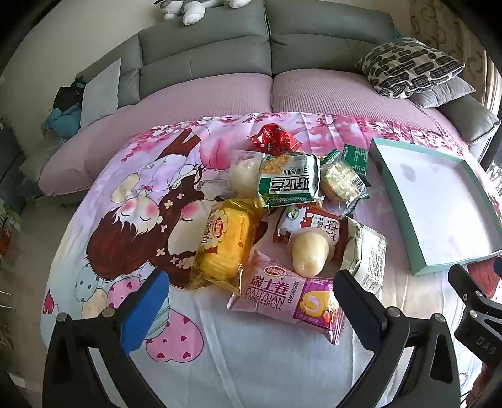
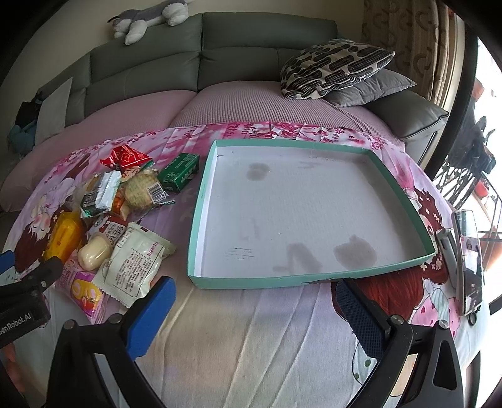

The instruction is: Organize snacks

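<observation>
**Both grippers hanging open before a heap of snacks and a bare tray**

The left gripper (image 1: 248, 304) is hovering low over the cartoon-printed pink cloth (image 1: 125, 204), its blue-padded fingers (image 1: 144, 310) spread wide and holding nothing. Just beyond its fingertips a pink Swiss-roll packet (image 1: 282, 298) is lying flat, nearest of the heap. Behind it a pale jelly cup (image 1: 309, 251) is resting on a brown-and-white packet (image 1: 310, 224), with a yellow transparent bread packet (image 1: 224, 241) to the left and a white printed packet (image 1: 367, 251) to the right. Farther back a green-and-white cracker packet (image 1: 288, 180) is sitting on top of the pile, flanked by a round white cake in clear wrap (image 1: 244, 175) and a clear-wrapped round biscuit (image 1: 342, 182). A small dark green box (image 1: 356, 158) and a red foil packet (image 1: 274, 138) are lying at the far edge.

The right gripper (image 2: 254, 309) is likewise standing open and empty, hovering just short of the near wall of the shallow teal cardboard tray (image 2: 251, 277). The tray's white floor is showing several dark stains and is holding no snacks; the heap is lying to its left, near but apart. A smartphone (image 2: 469, 260) is lying on the cloth right of the tray. Beyond, a grey sofa (image 2: 219, 62) is carrying a black-and-white patterned cushion (image 2: 335, 66) and a grey plush toy (image 2: 147, 17).
</observation>
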